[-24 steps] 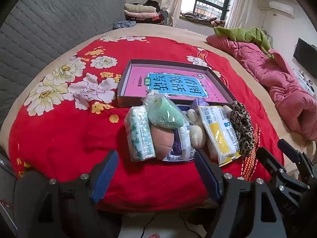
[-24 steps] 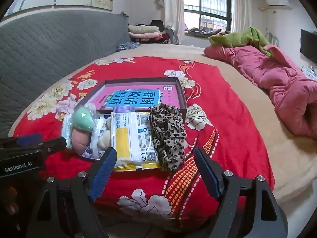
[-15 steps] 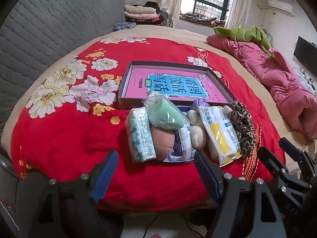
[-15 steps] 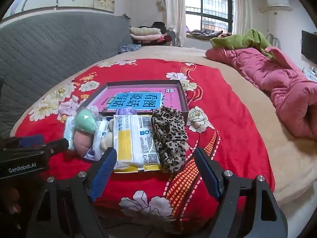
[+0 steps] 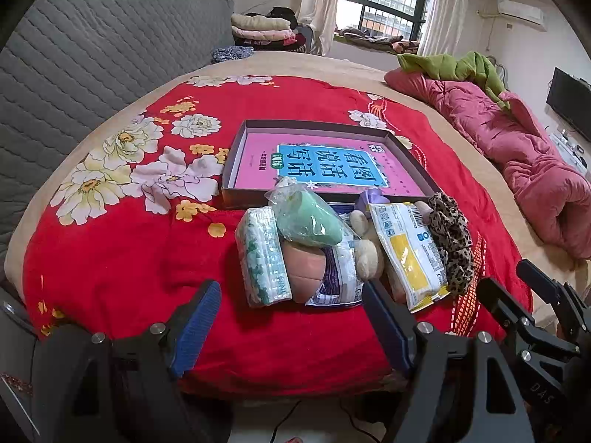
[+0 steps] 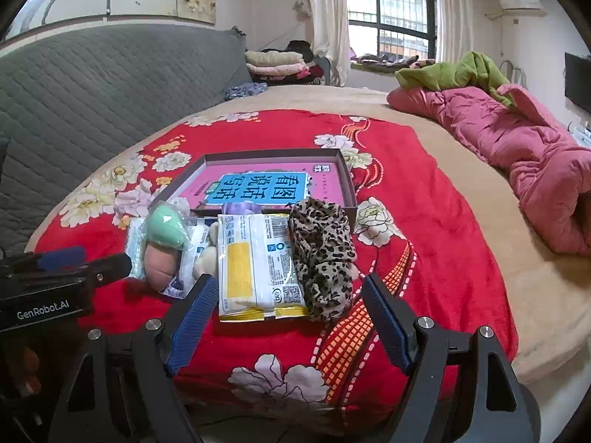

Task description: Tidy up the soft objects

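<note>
Slightly lifted since earlier, both wide-open, empty grippers, left gripper (image 5: 291,317) and right gripper (image 6: 286,313), are held short of the soft pile (image 5: 314,243) at 12 o'clock, the box (image 5: 236,170) unfilled.

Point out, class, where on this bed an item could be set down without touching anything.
Free: red floral blanket left of the shallow cardboard box, and right of the leopard-print cloth. Crowded: the soft items packed along the box's near edge.
</note>
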